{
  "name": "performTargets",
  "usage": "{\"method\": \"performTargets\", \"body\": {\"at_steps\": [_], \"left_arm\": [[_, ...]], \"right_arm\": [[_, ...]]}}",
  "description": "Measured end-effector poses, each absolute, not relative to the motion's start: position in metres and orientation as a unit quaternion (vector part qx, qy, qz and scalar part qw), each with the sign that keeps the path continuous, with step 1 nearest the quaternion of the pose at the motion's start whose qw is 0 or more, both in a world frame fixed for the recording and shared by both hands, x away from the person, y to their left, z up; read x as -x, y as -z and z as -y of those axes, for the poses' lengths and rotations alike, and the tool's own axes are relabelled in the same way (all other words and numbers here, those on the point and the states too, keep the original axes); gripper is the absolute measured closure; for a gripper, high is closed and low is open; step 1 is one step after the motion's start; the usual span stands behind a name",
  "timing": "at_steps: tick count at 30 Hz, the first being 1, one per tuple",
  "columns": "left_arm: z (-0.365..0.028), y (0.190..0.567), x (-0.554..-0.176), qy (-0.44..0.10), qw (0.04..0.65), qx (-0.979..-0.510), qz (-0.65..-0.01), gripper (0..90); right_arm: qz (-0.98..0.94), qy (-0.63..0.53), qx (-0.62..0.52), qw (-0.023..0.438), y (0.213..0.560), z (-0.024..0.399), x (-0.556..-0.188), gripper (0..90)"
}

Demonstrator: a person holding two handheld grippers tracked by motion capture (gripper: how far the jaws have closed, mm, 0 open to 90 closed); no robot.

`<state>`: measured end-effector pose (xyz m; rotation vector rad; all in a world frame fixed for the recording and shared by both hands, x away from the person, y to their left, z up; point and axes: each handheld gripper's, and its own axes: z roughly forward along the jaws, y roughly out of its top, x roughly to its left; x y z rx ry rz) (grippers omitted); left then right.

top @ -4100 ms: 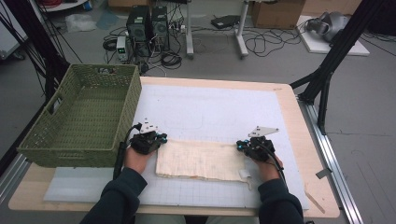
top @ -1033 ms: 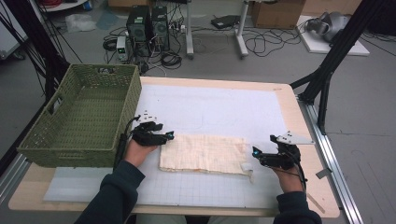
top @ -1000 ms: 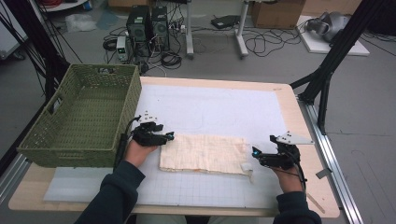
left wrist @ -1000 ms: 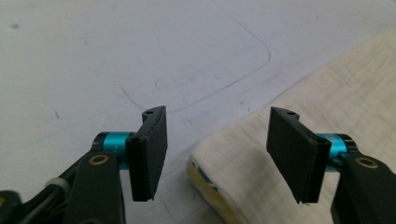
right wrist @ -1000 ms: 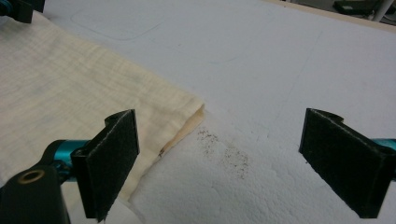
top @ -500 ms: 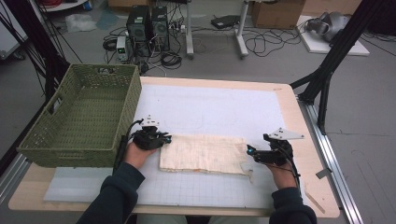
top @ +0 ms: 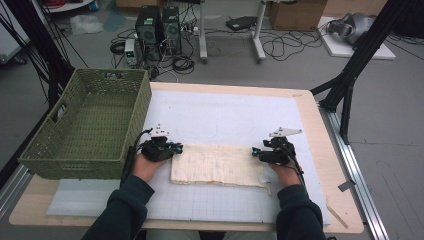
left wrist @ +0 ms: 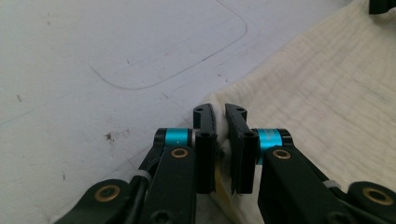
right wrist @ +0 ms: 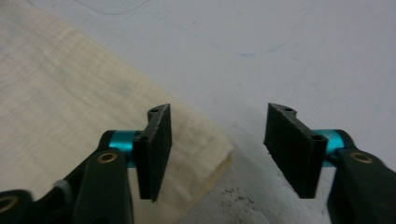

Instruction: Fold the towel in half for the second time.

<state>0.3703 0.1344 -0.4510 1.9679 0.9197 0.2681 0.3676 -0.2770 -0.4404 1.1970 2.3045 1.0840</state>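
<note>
Left tool (left wrist: 219,140) has its jaws pressed together on the corner of the folded cream cloth (top: 217,164), a pinch of fabric showing between them in the left gripper view. Our right tool (right wrist: 217,154) is spread wide, one jaw over the cloth's near corner and the other over the bare white mat (top: 225,115); nothing is gripped there yet. In the high view the left tool (top: 165,150) sits at the cloth's left end and the right tool (top: 270,154) at its right end, with the cloth lying flat on the surface between them.

We judge the step in hand to be taking hold of the right corner. To do it well, we should bring the open jaws lower and further onto the cloth so both layers of the fold fall between them, then close squarely; catching only the top layer would let the fold open. The left grip should keep the cloth taut but not drag it.

Beside the left hand stands a green woven basket (top: 60,145), touching the mat's edge. From the high view we see nothing inside it.
</note>
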Motion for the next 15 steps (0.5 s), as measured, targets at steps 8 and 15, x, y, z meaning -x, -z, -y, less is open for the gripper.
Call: {"method": "performTargets", "body": {"at_steps": [8,15], "left_arm": [[-0.1365,0.4505,-0.3698,-0.106,0.470,-0.792,-0.376,82.7],[-0.1387,0.4468,-0.3698,-0.125,0.486,-0.778,-0.378,83.4]], "right_arm": [[-0.822,-0.379,-0.403,0.138,0.4460,0.2724,-0.3735,72.8],[-0.828,-0.376,-0.389,0.149,0.4443,0.2711,-0.3729,86.0]]}}
